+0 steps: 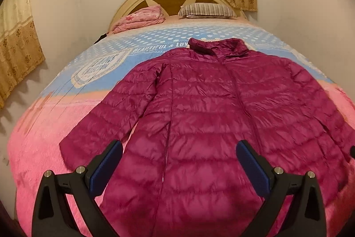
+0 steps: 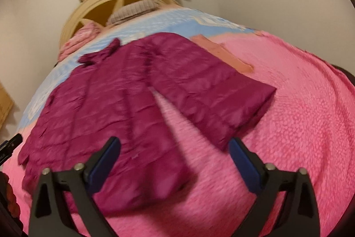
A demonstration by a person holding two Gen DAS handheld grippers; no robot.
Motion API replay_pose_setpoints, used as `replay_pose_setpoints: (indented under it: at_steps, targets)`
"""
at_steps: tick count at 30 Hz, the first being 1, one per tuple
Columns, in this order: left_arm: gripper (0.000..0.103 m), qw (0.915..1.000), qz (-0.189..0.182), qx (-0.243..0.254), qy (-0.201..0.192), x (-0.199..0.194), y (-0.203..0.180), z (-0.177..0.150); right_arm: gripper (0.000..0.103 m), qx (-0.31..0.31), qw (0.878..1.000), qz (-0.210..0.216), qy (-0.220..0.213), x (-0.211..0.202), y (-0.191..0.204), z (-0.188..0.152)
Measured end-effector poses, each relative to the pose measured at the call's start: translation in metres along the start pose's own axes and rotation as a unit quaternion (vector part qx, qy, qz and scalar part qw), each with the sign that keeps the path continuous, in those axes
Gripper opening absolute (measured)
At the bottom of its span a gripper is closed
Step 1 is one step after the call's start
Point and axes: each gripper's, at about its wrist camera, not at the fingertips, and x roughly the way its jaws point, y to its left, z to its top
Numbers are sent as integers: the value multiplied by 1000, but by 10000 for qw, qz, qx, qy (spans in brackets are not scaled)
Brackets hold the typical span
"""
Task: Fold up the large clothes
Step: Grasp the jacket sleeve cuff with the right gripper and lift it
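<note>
Right gripper (image 2: 174,148) gapes above spread jacket (image 2: 115,108).

Both tongs (image 1: 179,159) (image 2: 174,156) wide open

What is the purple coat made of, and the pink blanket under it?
The purple coat looks like thin, shiny nylon-type shell over soft padding: it gleams, crinkles, and is stitched into puffy rows. The pink blanket looks like plush fleece: matte, with a fuzzy, nubbly pile. Neither can be confirmed by look alone.

Right wrist view motion-blurred, jacket (image 2: 124,103) hem cut off by left view's edge
</note>
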Motion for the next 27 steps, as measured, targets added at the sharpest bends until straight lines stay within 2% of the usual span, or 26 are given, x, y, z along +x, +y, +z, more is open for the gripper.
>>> replay_pose_setpoints:
  at_steps: [3, 5, 11, 14, 16, 19, 22, 27]
  targets:
    - [102, 9999, 128, 15, -10, 18, -3, 11, 96, 271, 9994, -205, 53, 12, -24, 9]
    - [102, 9998, 180, -2, 42, 31, -3, 17, 91, 461, 9983, -339, 104, 18, -39, 14]
    - [102, 9993, 290, 122, 224, 64, -11, 26, 82, 640, 9970, -339, 270, 29, -55, 20]
    - [102, 9990, 287, 140, 303, 75, -13, 28, 62, 514, 9975, -352, 334, 39, -53, 22]
    - [102, 9989, 303, 164, 328, 79, -13, 29, 44, 470, 9976, -313, 408, 46, -55, 24]
    - [102, 9987, 330, 176, 338, 83, -8, 31, 32, 400, 9980, -280, 402, 50, -58, 27]
    - [102, 9986, 365, 123, 357, 86, 0, 33, 25, 384, 9980, -310, 388, 53, -61, 36]
    - [102, 9985, 371, -99, 378, 87, 19, 41, 21, 481, 9980, -276, 312, 56, -72, 58]
